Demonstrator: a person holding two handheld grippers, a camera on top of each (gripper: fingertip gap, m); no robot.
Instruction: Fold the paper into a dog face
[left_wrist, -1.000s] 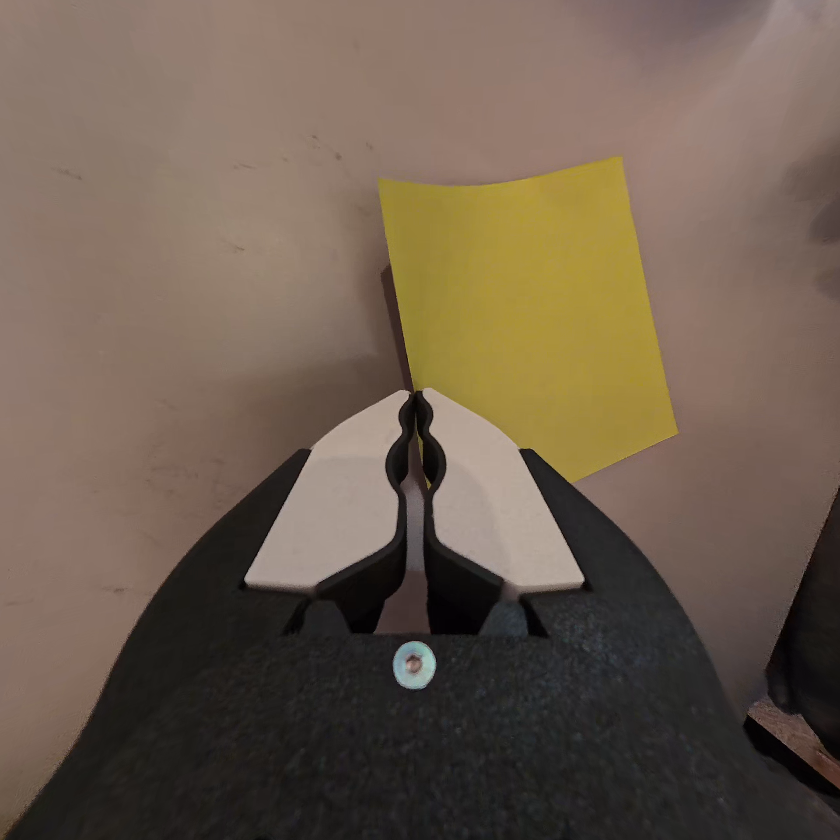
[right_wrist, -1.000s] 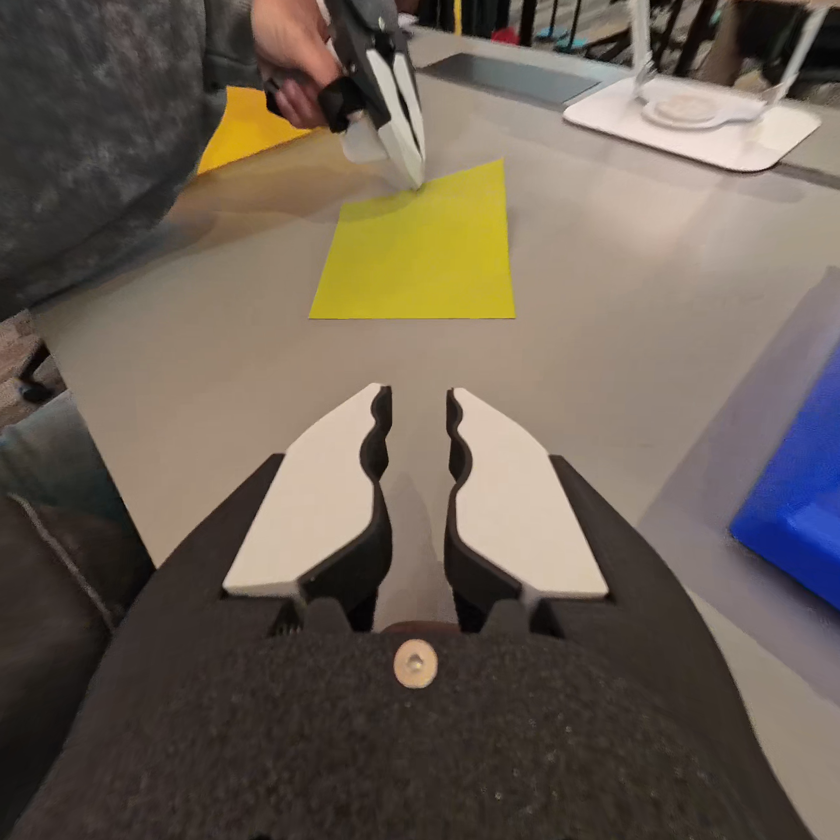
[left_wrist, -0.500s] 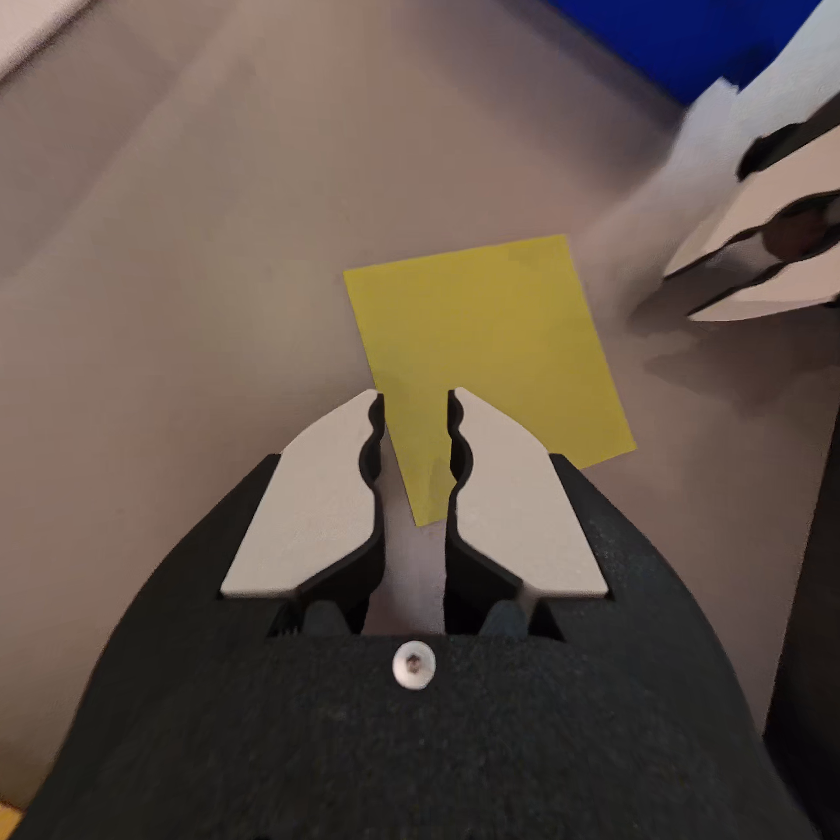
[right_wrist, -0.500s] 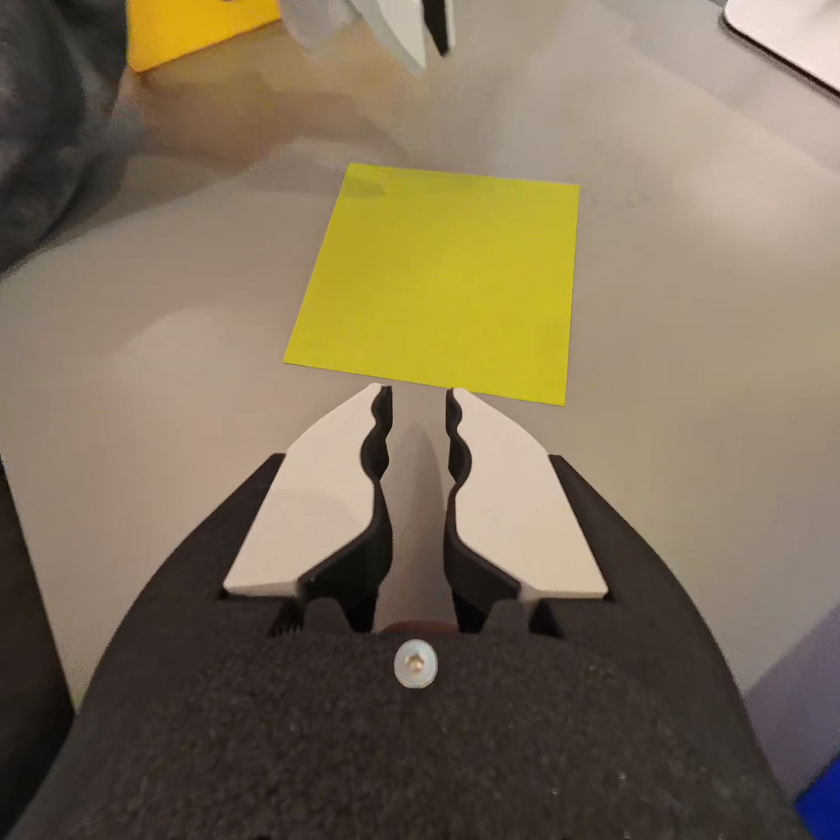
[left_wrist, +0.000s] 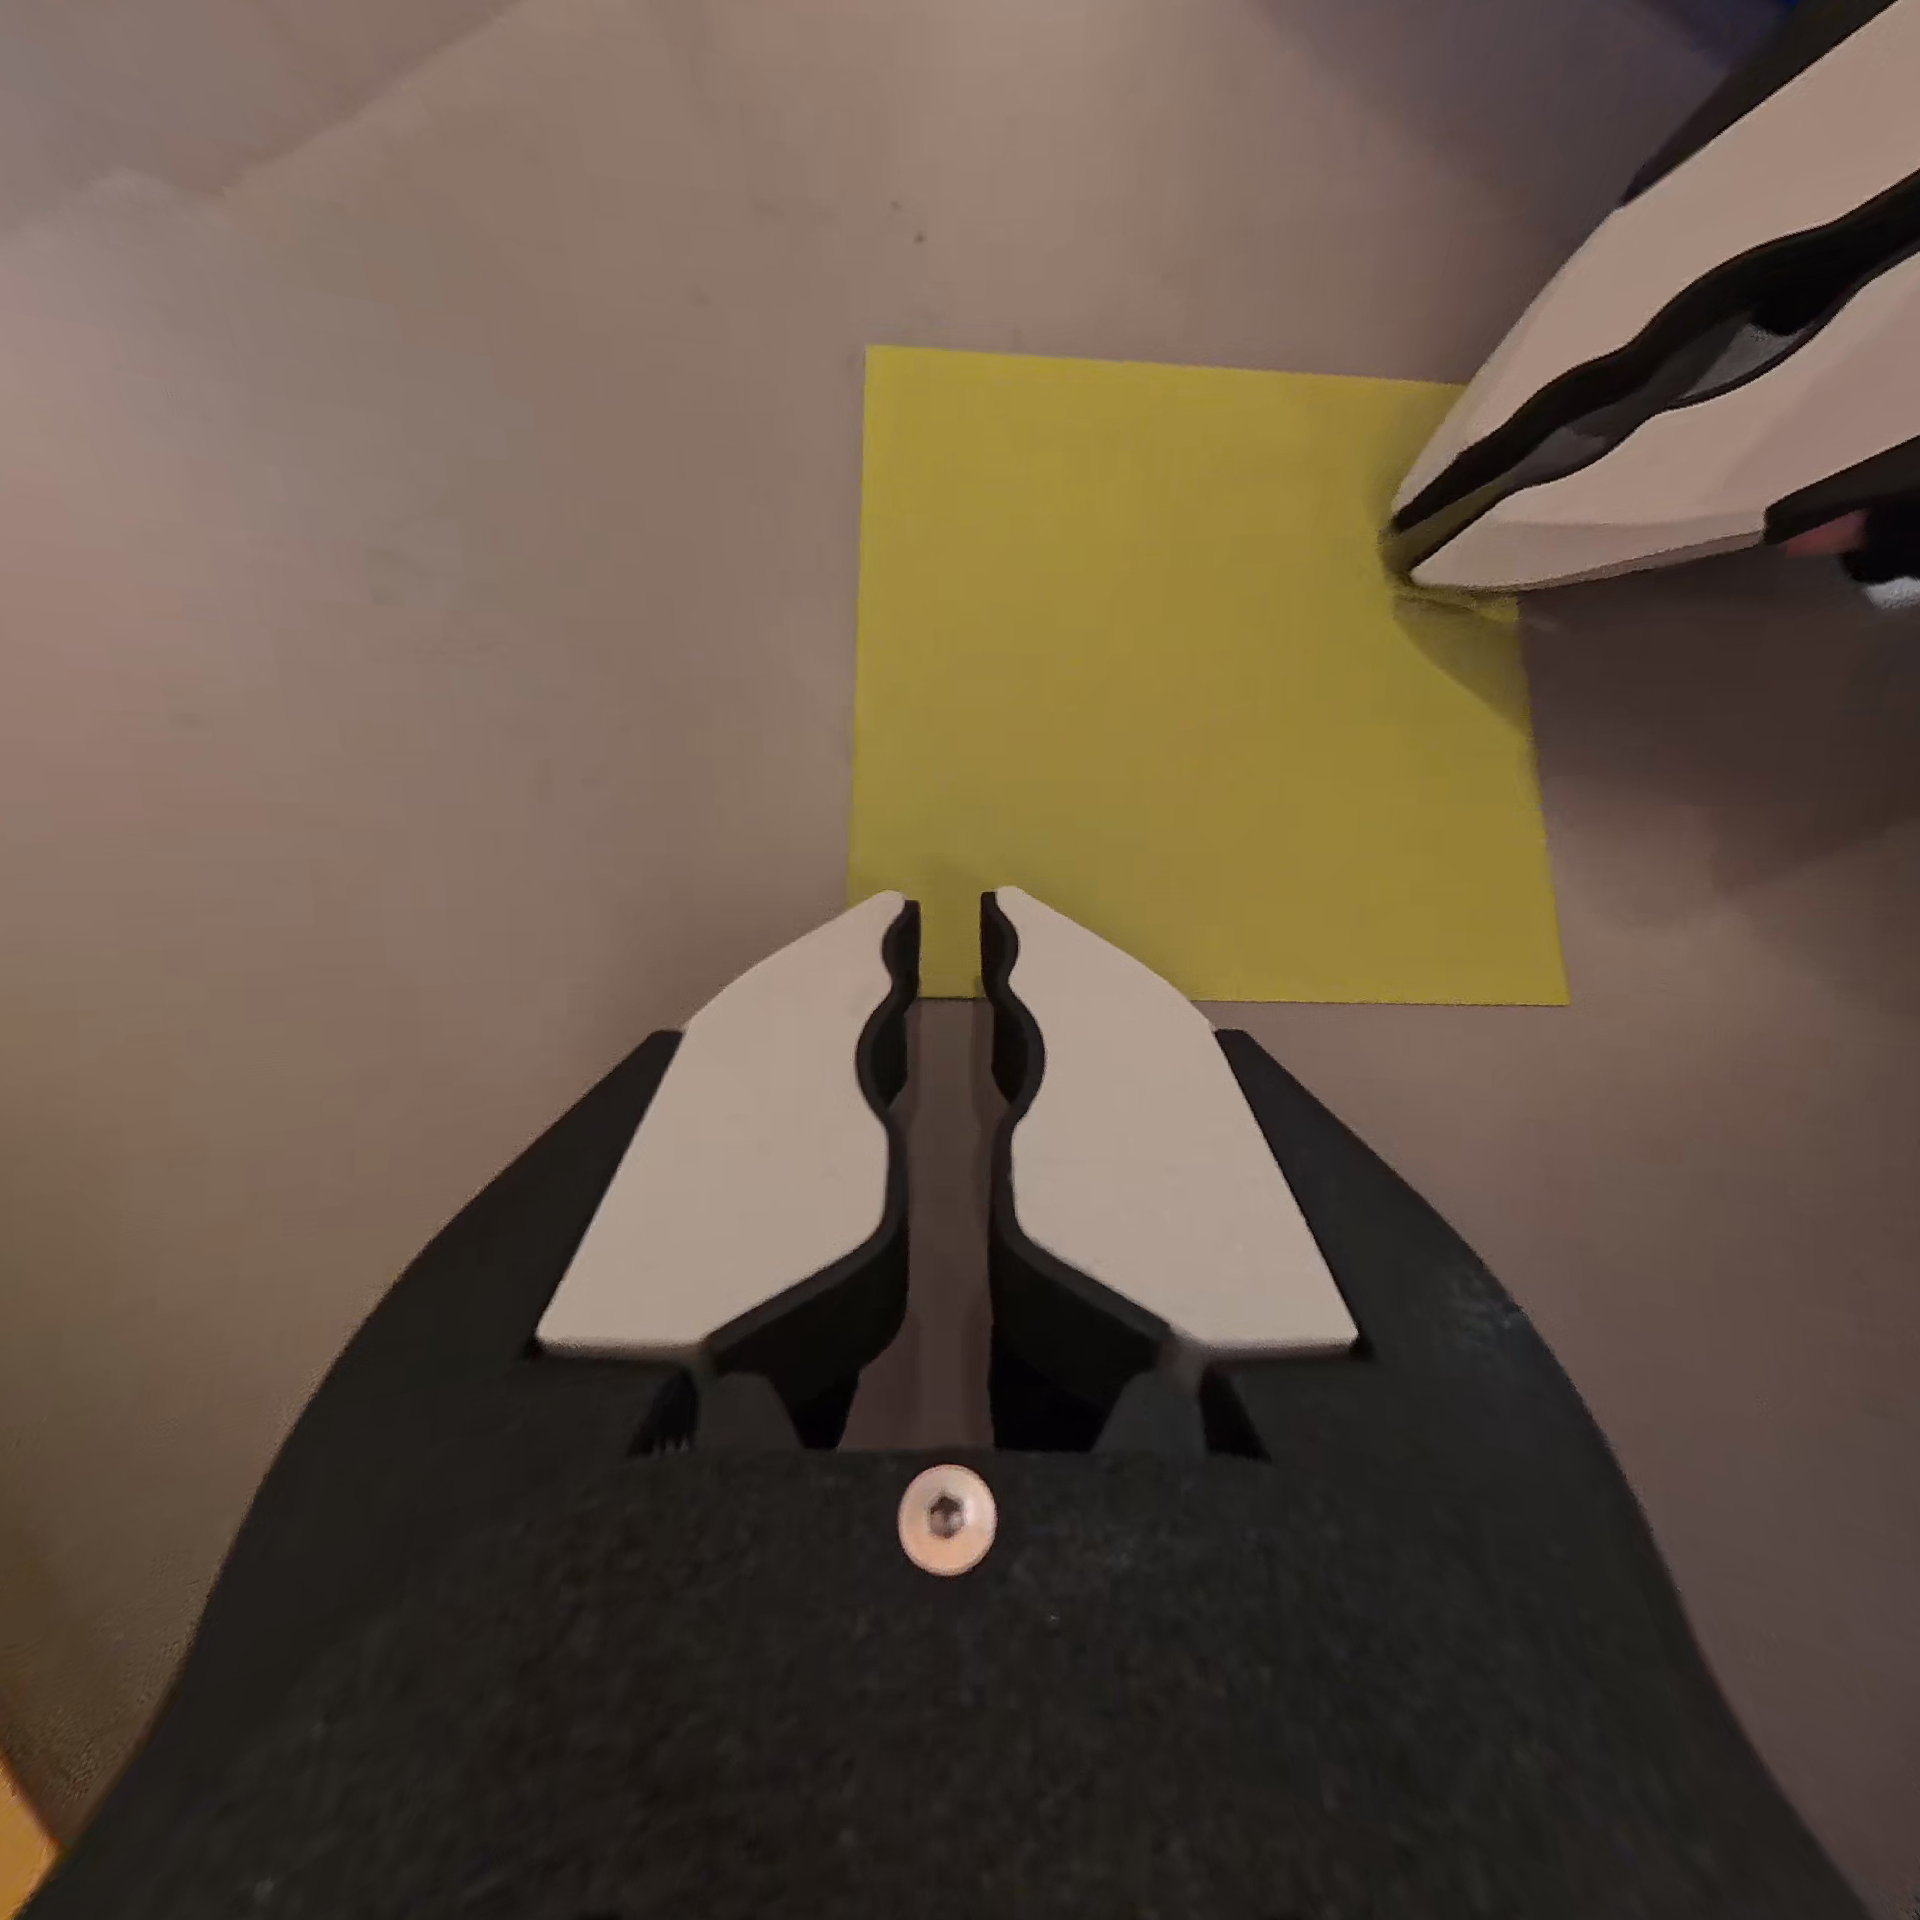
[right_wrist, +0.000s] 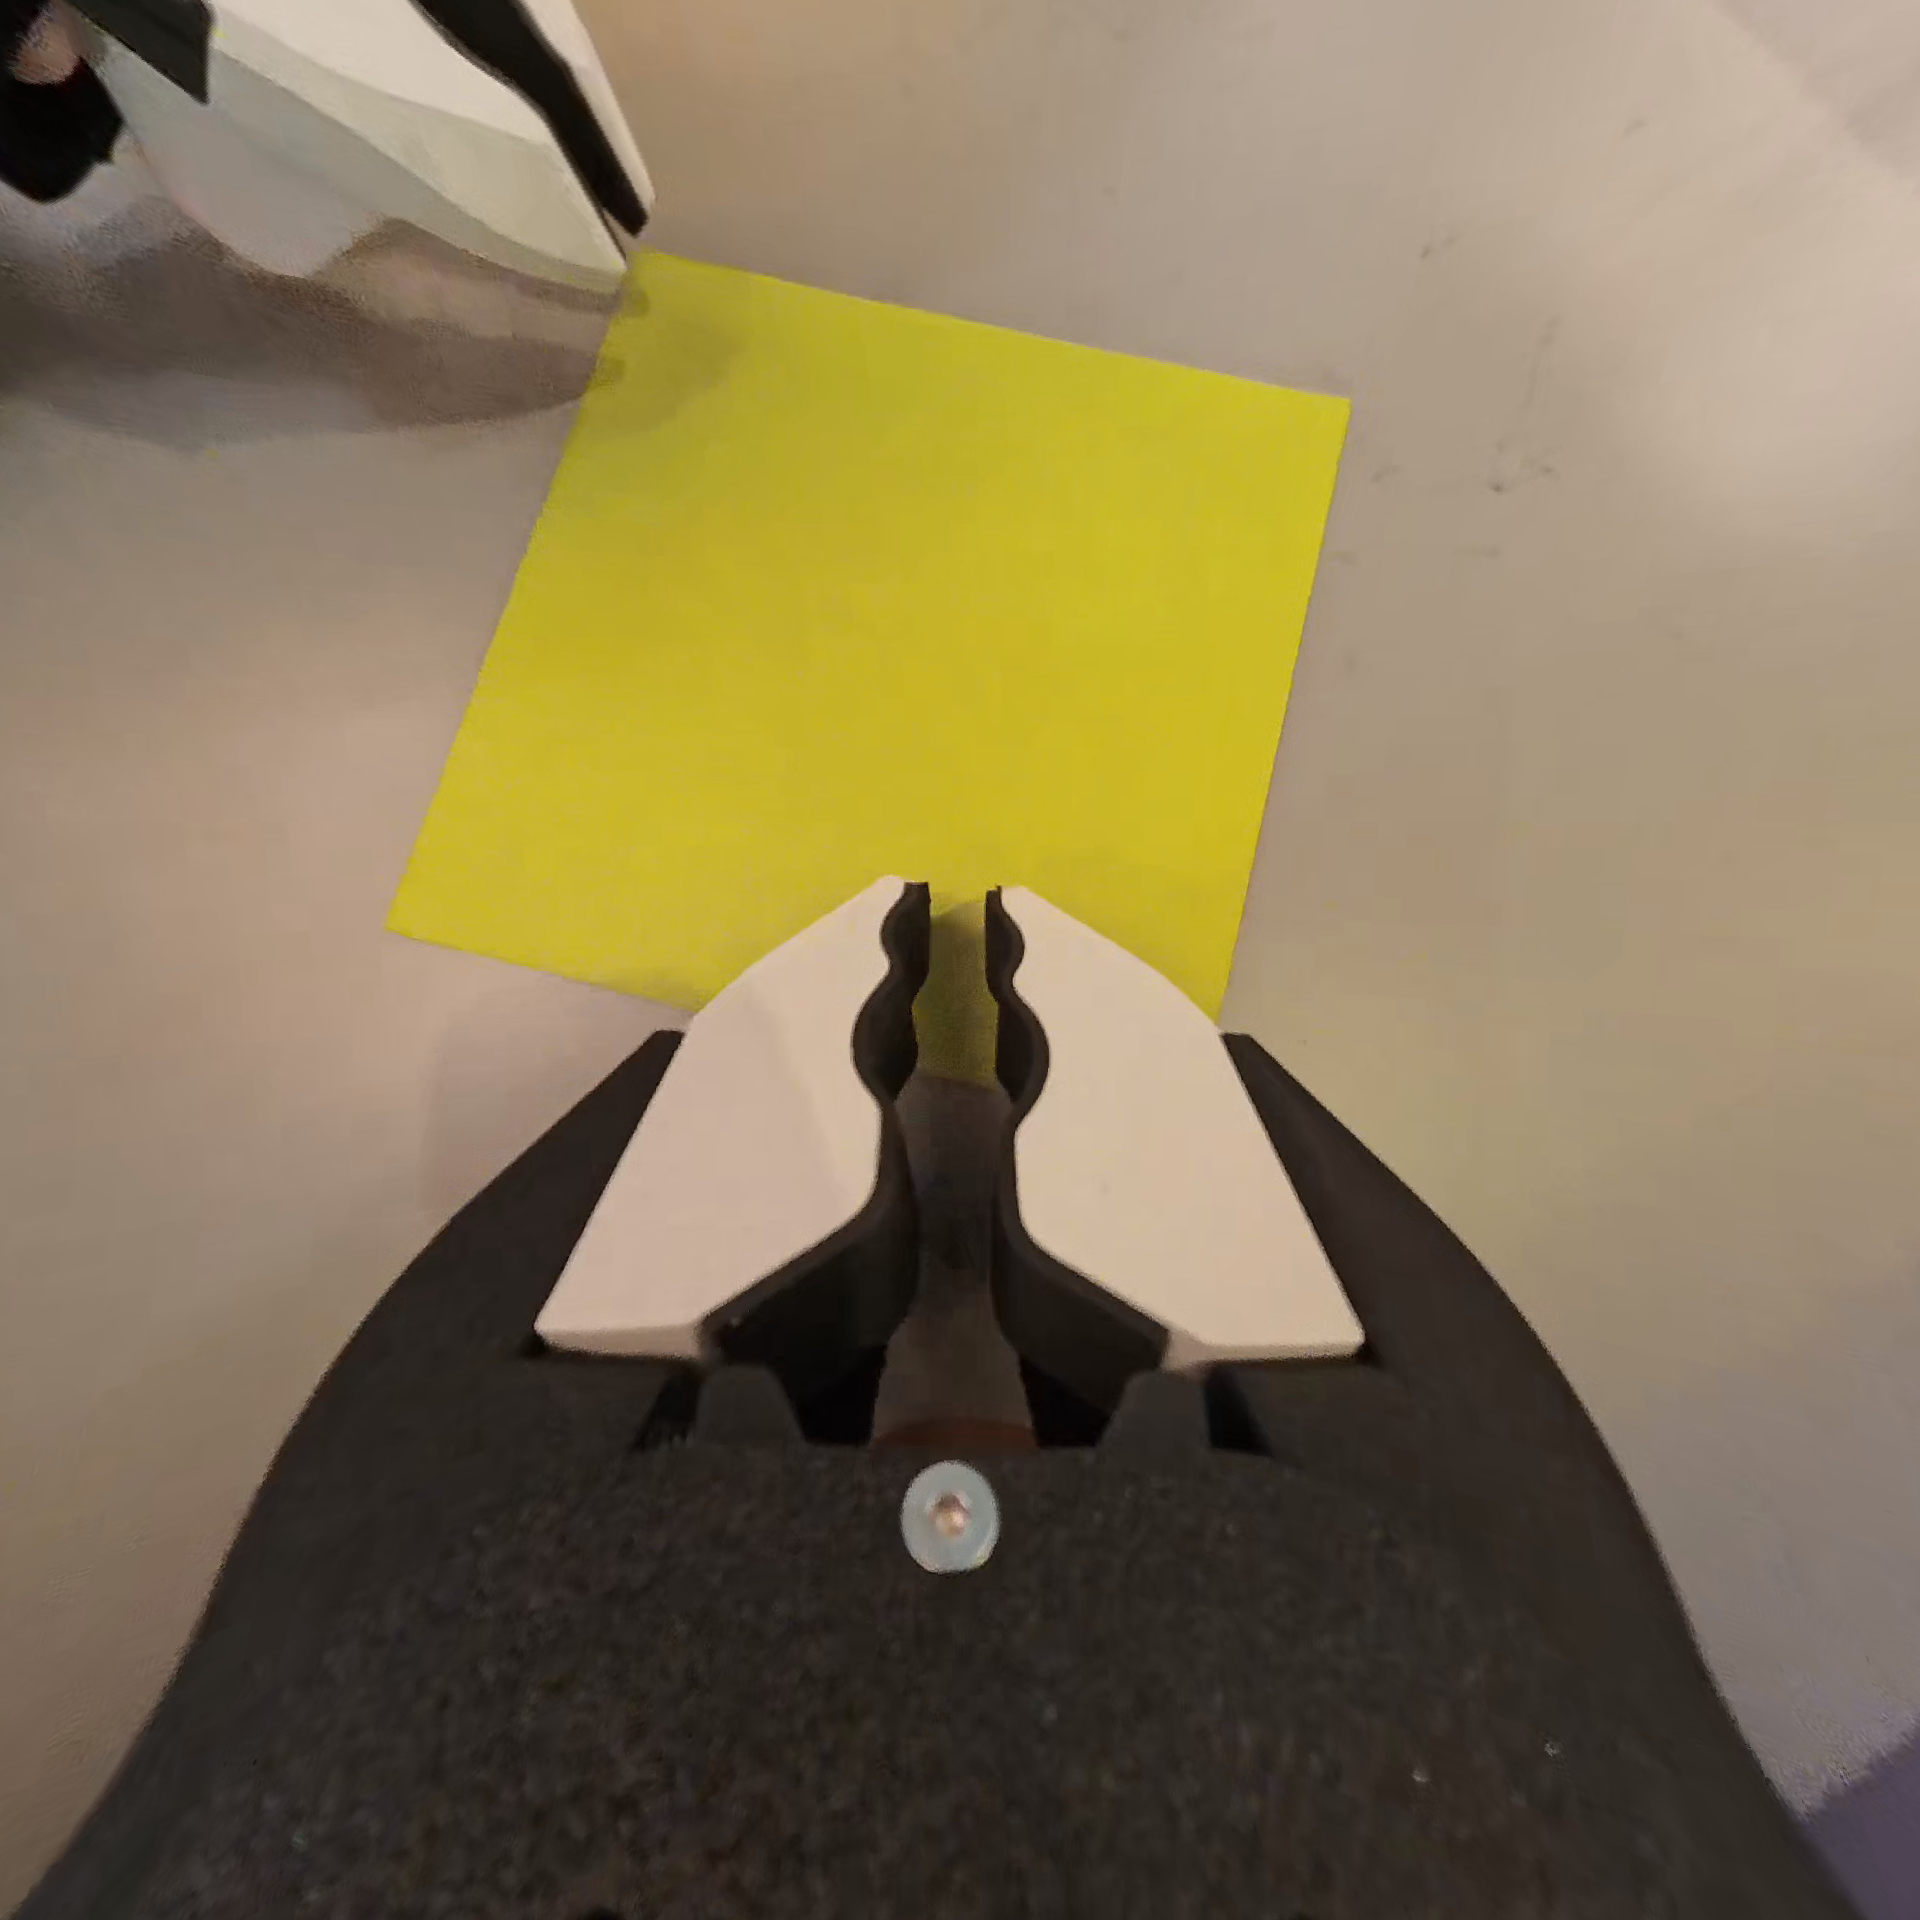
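A square yellow-green paper (left_wrist: 1195, 675) lies flat on the grey table; it also shows in the right wrist view (right_wrist: 883, 644). My left gripper (left_wrist: 951, 902) is over the paper's near left corner, jaws a narrow gap apart and nothing between them. In the right wrist view the left gripper (right_wrist: 618, 244) is at the paper's far left corner. My right gripper (right_wrist: 951, 894) is at the paper's near edge, jaws a narrow gap apart, with yellow paper showing in the gap. In the left wrist view the right gripper (left_wrist: 1403, 540) touches the paper's right edge, which is wrinkled there.
The grey table (left_wrist: 416, 623) spreads bare to the left of the paper and beyond it. A sliver of orange-yellow sheet (left_wrist: 21, 1860) shows at the bottom left corner. A purple-blue patch (right_wrist: 1870, 1787) lies at the right wrist view's bottom right. My right fingertips sit around 15 cm from my left ones.
My left gripper let go of the paper, opened, then narrowed over its corner. My right gripper moved forward onto the paper's edge and its jaws narrowed. The paper lies flat now.
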